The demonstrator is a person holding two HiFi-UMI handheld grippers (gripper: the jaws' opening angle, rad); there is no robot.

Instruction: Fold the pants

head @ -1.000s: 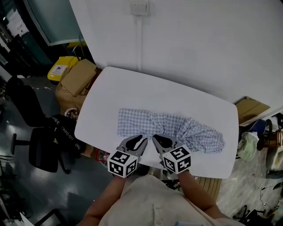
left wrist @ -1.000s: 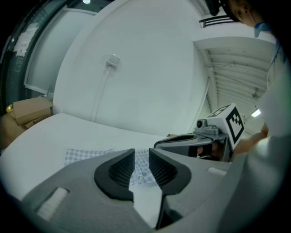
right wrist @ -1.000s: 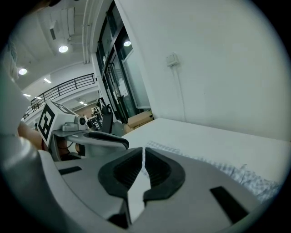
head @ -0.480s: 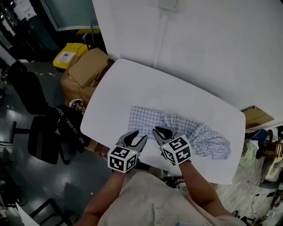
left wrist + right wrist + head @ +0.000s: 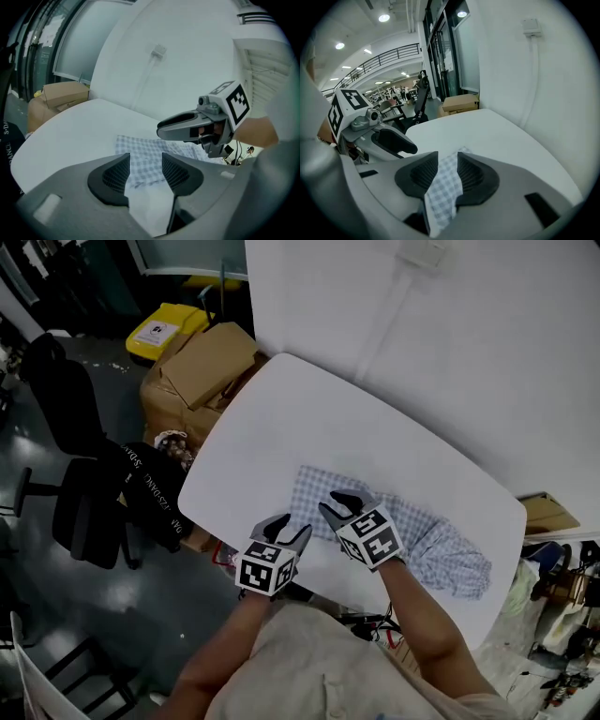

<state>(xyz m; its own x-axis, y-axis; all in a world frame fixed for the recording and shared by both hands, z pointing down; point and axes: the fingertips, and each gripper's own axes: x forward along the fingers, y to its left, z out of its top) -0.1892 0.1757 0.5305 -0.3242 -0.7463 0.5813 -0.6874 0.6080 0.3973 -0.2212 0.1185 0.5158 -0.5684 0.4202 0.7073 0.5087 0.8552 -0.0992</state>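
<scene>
Item one: pants (image 5: 442, 551), blue-and-white check, which I log lying flat and lengthwise along the near half of the white table (image 5: 281, 418), one end squared off toward the table's left, the other end rumpled toward its right. Item two: left gripper (image 5: 286, 529), which I read as released, jaws apart with nothing between them; in the left gripper view (image 5: 145, 161) the gap frames bare tabletop and the squared end of the cloth (image 5: 140, 152) beyond. It hangs at the near table edge, just beside the pants. Item three: right gripper (image 5: 339, 505), also released, jaws apart; in the right gripper view (image 5: 447, 164) checked fabric (image 5: 445, 187) shows through the gap, and from the head view I place this gripper over the cloth's left portion. I can't tell whether it touches the fabric. Each gripper appears in the other's view: right (image 5: 187, 126), left (image 5: 389, 140). Surroundings: cardboard box (image 5: 202, 367) by the table's far left corner, black office chair (image 5: 66, 427) on the floor to the left.
</scene>
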